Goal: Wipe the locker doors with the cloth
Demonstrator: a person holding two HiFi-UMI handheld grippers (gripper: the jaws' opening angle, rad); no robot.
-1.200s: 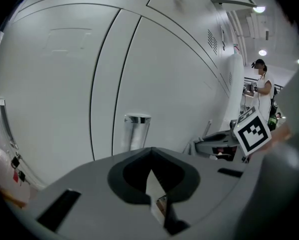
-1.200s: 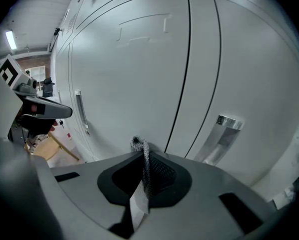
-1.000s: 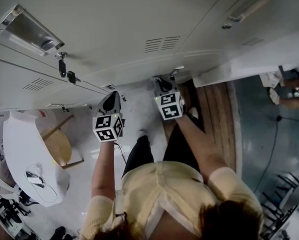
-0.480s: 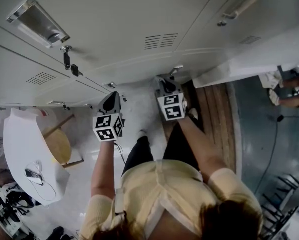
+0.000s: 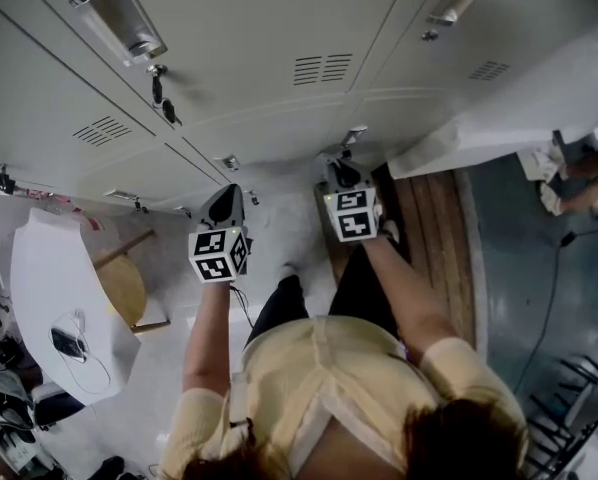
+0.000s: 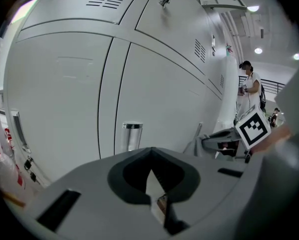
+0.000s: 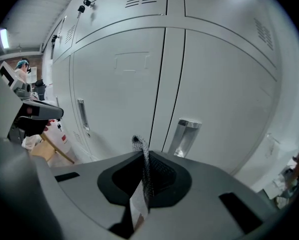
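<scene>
Grey locker doors (image 5: 269,38) fill the top of the head view, with vent slots and recessed handles. My right gripper (image 5: 337,168) points at the lower doors and is shut on a grey mesh cloth (image 7: 142,156); a fold of it sticks up from between the jaws (image 7: 141,184). A handle recess (image 7: 187,134) lies just ahead of it. My left gripper (image 5: 222,196) hangs beside it, a little further from the doors, shut with nothing held (image 6: 153,184). The left gripper view faces a lower door and its handle (image 6: 131,134). The cloth is hidden in the head view.
A white round table (image 5: 49,298) and a wooden stool (image 5: 119,288) stand at the left. Keys hang from a lock (image 5: 159,93). A wooden floor strip (image 5: 434,228) runs at the right. A person (image 6: 249,84) stands further along the lockers.
The head view has swung so that more of the upper lockers shows. Both grippers keep nearly the same place; the right one has drifted slightly right.
</scene>
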